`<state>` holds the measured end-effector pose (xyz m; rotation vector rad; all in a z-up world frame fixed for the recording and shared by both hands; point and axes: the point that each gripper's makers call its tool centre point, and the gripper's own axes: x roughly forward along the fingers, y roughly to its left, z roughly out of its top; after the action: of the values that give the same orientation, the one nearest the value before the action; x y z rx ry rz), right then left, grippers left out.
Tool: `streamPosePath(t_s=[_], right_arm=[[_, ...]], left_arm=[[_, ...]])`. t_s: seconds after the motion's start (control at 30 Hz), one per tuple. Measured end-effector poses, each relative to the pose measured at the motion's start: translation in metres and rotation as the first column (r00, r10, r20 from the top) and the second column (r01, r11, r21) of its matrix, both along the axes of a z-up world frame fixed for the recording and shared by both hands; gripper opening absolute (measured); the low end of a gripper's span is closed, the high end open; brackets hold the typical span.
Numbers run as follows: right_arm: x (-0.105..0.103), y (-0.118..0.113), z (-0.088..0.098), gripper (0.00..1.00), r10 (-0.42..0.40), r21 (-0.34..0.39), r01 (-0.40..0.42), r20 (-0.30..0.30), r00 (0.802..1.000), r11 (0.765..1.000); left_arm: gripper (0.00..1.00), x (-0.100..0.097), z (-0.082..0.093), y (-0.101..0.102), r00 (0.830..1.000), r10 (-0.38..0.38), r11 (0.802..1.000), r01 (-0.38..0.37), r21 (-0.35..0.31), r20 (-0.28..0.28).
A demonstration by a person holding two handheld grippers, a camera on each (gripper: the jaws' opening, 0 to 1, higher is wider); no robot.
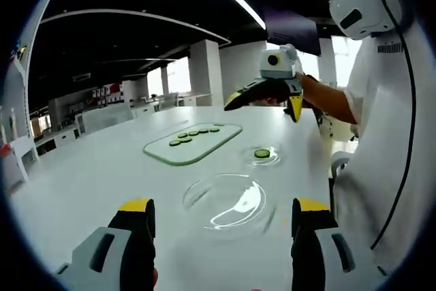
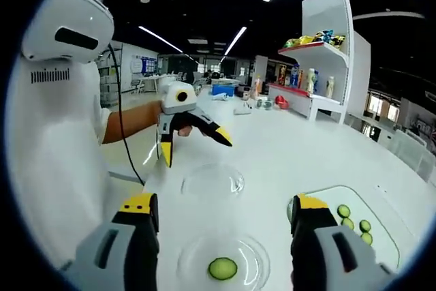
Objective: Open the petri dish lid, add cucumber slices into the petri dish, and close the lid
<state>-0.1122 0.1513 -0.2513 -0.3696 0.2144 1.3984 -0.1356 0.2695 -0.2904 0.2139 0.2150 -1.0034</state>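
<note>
Lid (image 1: 225,200) is off already, lying on tabletop (image 1: 88,182) just ahead of left tongs (image 1: 223,217), btwn the jaws. Dish (image 2: 221,262) sits btwn jaws of right tongs (image 2: 223,217) w/ one slice (image 2: 223,268) in it. More slices (image 1: 194,134) wait on tray (image 1: 193,143), beyond lid from left tongs and to the side of right tongs. Both tongs spread wide, holding nothing. Judging by this: opening done, adding begun; left to do is more slices, if wanted, then lid back on dish.
</note>
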Motion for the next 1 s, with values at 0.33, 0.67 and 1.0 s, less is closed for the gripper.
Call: streamPosePath(t_s=[0.33,0.67,1.0], right_arm=[[0.003,0.027,-0.015,0.79,0.09,-0.06,-0.091,-0.009,0.996,0.994],[0.0,0.05,-0.027,0.8,0.182,-0.135,-0.183,-0.019,0.983,0.974],[0.001,0.067,-0.043,0.81,0.235,-0.164,-0.238,-0.038,0.971,0.957]], left_arm=[[0.82,0.001,-0.001,-0.004,1.0,-0.011,1.0,0.011,0.009,0.001],[0.82,0.003,0.0,-0.009,0.999,-0.032,0.999,0.032,0.013,0.001],[0.82,0.007,-0.009,-0.012,0.998,-0.063,0.998,0.063,0.029,-0.018]])
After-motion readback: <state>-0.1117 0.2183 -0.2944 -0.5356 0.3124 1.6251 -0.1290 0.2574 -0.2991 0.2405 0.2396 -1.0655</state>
